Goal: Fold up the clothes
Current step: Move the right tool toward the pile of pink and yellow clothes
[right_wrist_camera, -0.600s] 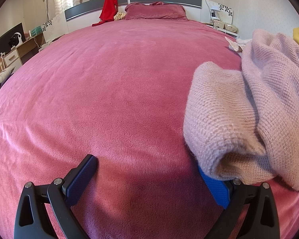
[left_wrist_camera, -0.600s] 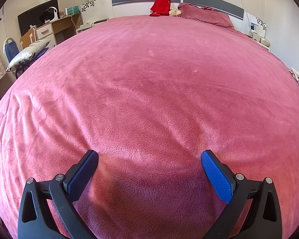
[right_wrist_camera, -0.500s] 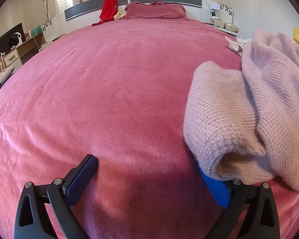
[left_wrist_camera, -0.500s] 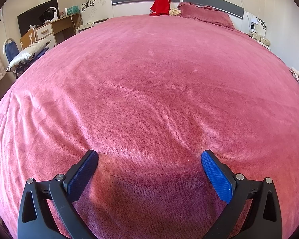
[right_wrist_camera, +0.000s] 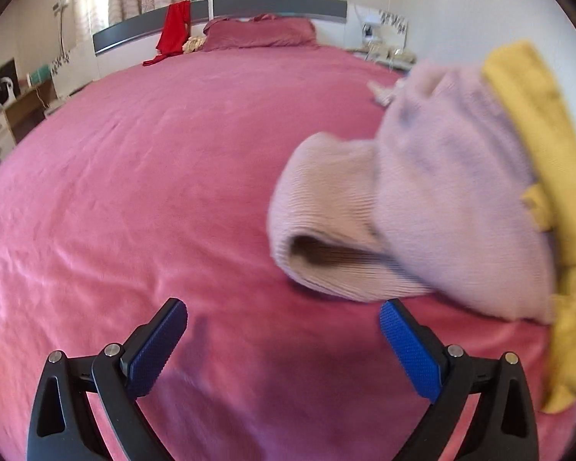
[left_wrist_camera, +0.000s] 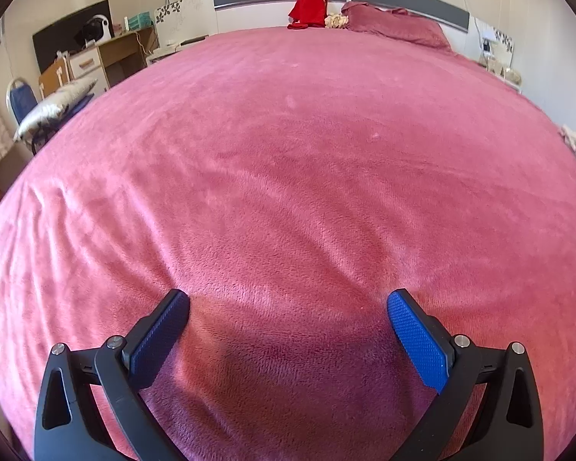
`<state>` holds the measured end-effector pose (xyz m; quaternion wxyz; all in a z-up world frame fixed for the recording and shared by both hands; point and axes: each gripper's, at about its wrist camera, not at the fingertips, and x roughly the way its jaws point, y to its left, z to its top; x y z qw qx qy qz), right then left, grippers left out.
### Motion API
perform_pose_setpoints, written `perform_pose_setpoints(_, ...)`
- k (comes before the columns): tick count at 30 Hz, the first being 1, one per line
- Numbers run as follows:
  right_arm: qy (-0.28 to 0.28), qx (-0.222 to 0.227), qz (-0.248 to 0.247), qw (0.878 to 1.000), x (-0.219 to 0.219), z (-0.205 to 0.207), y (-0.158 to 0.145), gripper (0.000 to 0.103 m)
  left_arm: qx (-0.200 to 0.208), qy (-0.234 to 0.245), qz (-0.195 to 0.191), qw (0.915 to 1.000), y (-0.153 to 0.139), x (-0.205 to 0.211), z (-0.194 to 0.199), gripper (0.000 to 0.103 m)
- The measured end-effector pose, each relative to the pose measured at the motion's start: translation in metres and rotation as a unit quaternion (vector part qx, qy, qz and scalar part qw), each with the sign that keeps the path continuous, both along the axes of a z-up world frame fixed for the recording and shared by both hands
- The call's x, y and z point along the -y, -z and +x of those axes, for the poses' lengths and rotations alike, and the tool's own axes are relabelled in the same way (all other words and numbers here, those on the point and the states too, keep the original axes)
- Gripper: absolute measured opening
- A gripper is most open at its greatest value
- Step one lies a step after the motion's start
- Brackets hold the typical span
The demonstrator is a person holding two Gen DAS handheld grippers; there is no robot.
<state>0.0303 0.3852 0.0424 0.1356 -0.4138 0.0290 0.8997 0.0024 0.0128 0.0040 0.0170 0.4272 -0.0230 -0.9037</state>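
Now your right gripper [right_wrist_camera: 282,317] has pulled back from the pink sweater [right_wrist_camera: 422,207], which sits bunched on the bed [right_wrist_camera: 153,173] just ahead and to its right, with a yellow cloth [right_wrist_camera: 533,123] beside it. Both grippers are wide apart and hold nothing. Your left gripper [left_wrist_camera: 288,307] hasn't moved. No folding has begun; you need to grab the sweater first.
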Motion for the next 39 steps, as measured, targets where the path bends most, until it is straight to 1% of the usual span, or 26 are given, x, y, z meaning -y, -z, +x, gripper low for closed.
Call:
perform_pose_setpoints(2, 0.008, -0.012, 0.014, 1.0, -0.001, 0.014, -0.013, 0.103, -0.001, 0.0, 0.006, 1.0, -0.01, -0.011, 0.005, 0.103)
perform_pose_setpoints(3, 0.016, -0.02, 0.017, 1.0, -0.001, 0.024, -0.023, 0.103, -0.005, 0.009, 0.025, 0.9996, -0.018, -0.02, 0.009, 0.103)
perform_pose_setpoints(4, 0.019, -0.027, 0.016, 0.999, -0.012, 0.034, -0.032, 0.103, -0.01, 0.019, 0.046, 0.9987, -0.026, -0.029, 0.015, 0.103)
perform_pose_setpoints(7, 0.037, -0.048, 0.016, 0.998, -0.02, 0.057, -0.057, 0.103, -0.027, 0.071, 0.072, 0.9945, -0.06, -0.076, 0.028, 0.103)
perform_pose_setpoints(9, 0.05, -0.061, 0.014, 0.997, -0.028, 0.07, -0.075, 0.103, -0.05, 0.119, 0.071, 0.9891, -0.085, -0.11, 0.042, 0.103)
perform_pose_setpoints(11, 0.059, -0.065, 0.008, 0.996, -0.04, 0.077, -0.084, 0.103, -0.078, 0.168, 0.058, 0.9809, -0.109, -0.142, 0.061, 0.103)
perform_pose_setpoints(13, 0.068, -0.069, 0.003, 0.995, -0.051, 0.085, -0.093, 0.103, -0.096, 0.2, 0.048, 0.9738, -0.127, -0.167, 0.074, 0.103)
perform_pose_setpoints(14, 0.073, -0.075, 0.001, 0.995, -0.054, 0.091, -0.098, 0.103, -0.103, 0.215, 0.045, 0.9701, -0.135, -0.18, 0.077, 0.103)
perform_pose_setpoints(20, 0.096, -0.101, -0.011, 0.99, -0.065, 0.113, -0.121, 0.103, -0.123, 0.268, 0.04, 0.9548, -0.171, -0.235, 0.091, 0.103)
perform_pose_setpoints(24, 0.108, -0.121, -0.019, 0.987, -0.074, 0.12, -0.13, 0.103, -0.123, 0.28, 0.042, 0.9512, -0.173, -0.261, 0.09, 0.103)
perform_pose_setpoints(28, 0.106, -0.122, -0.011, 0.987, -0.077, 0.118, -0.133, 0.103, -0.12, 0.285, 0.035, 0.9504, -0.169, -0.289, 0.08, 0.103)
perform_pose_setpoints(32, 0.107, -0.123, -0.013, 0.987, -0.084, 0.114, -0.135, 0.103, -0.113, 0.283, 0.031, 0.9521, -0.17, -0.294, 0.079, 0.103)
perform_pose_setpoints(36, 0.107, -0.116, -0.028, 0.987, -0.096, 0.104, -0.133, 0.103, -0.095, 0.274, 0.039, 0.9563, -0.17, -0.294, 0.077, 0.103)
perform_pose_setpoints(39, 0.112, -0.113, -0.041, 0.986, -0.101, 0.103, -0.133, 0.103, -0.092, 0.273, 0.039, 0.9567, -0.171, -0.293, 0.077, 0.103)
